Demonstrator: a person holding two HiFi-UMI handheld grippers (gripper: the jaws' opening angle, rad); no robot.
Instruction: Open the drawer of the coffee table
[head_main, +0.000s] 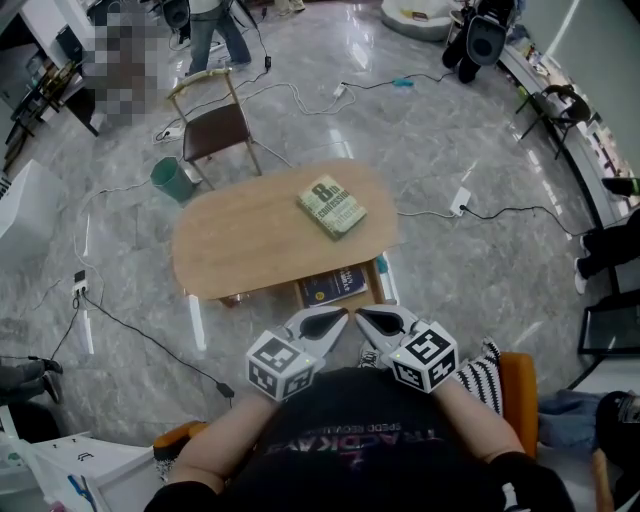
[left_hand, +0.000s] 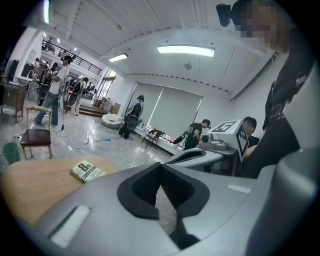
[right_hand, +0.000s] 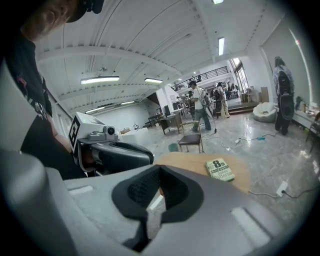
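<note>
Grey marble floor (head_main: 480, 270) in a big open room with loose cables across it and people standing at the far side. One oval wooden counter (head_main: 240, 240) sits mid-scene, well apart from the walls. One green-covered book (head_main: 331, 207) lies flat on the right part of its top. A second, blue book (head_main: 334, 285) shows below the near edge, on a lower level under the top. Can't tell whether that level is the drawer, and no drawer front can be made out. One wooden chair (head_main: 213, 128) stands just past the counter's far left edge, with one green bin (head_main: 173, 178) beside it.

There are two tools, both held in the air on the near side of the counter, in front of the person's chest. The left tool (head_main: 335, 318) has its jaws fully together, with nothing between them and touching nothing. The right tool (head_main: 368, 318) is the same: jaws together, empty, clear of the counter. Their tips point toward the near edge, close to each other but apart. The blue book is just beyond them.

Count: 2 tools, 1 counter, 2 books, 1 chair, 1 bin.
</note>
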